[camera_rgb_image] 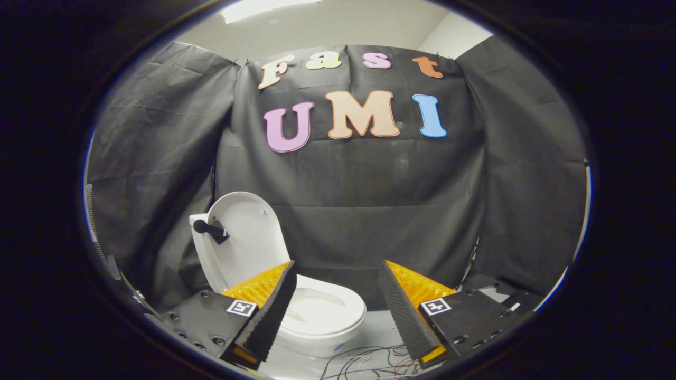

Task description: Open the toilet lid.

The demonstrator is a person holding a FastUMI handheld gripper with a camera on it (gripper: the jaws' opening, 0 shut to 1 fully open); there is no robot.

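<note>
A small white toilet (322,316) stands on the pale floor just ahead of my fingers. Its lid (248,240) is raised upright, leaning back against the tank, and the bowl shows open below it. A black handle (208,229) sticks out at the lid's left side. My gripper (335,285) is open, with nothing between its black-padded fingers. The left finger (272,309) overlaps the bowl's near left rim in the view; the right finger (401,311) stands off to the right of the toilet.
Black cloth forms the booth's walls behind and to both sides of the toilet. A tangle of thin wires (364,361) lies on the floor between the fingers, in front of the bowl.
</note>
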